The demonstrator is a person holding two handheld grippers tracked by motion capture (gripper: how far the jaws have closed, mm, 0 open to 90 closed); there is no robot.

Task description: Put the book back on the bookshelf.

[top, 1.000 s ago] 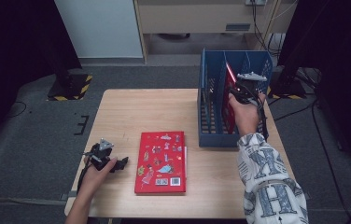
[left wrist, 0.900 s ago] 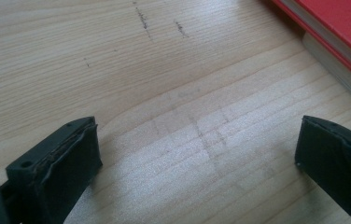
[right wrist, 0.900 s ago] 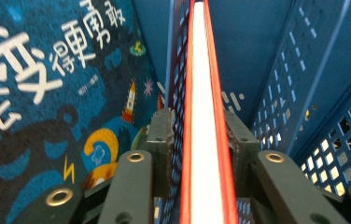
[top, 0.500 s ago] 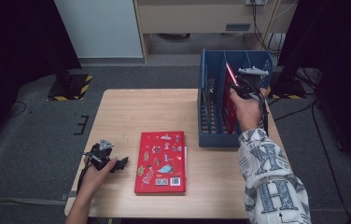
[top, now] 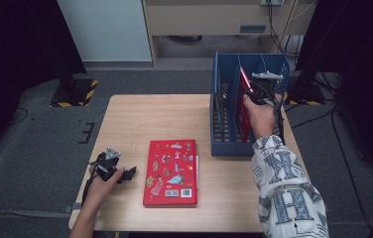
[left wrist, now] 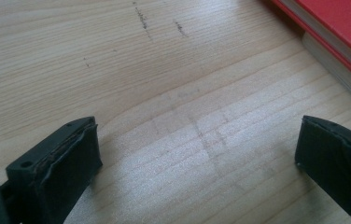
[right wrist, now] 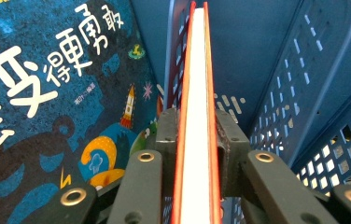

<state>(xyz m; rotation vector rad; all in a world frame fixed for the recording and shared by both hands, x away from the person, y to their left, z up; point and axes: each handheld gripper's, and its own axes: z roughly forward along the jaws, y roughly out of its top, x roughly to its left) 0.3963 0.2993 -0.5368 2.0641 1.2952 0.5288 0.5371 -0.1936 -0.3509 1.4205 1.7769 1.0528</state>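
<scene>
R gripper (top: 252, 93) has just been closing its jaws and now clamps the thin red book (right wrist: 196, 93), upright in the blue rack (top: 224, 144) beside a dark-blue book (right wrist: 47, 93). Keep it vertical, move along the slot w/o scraping the divider. L gripper (top: 125, 173) rests released on the worktop (left wrist: 164, 70) near the other red book (top: 172, 171).

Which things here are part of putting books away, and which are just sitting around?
Part of the job:
- right gripper, clamped on the thin red-covered book
- blue plastic slotted file rack that book stands in
- red hardcover picture book lying flat on the table, probably next

Just there:
- left gripper, open over bare light wooden table
- dark blue illustrated book already in the rack
</scene>
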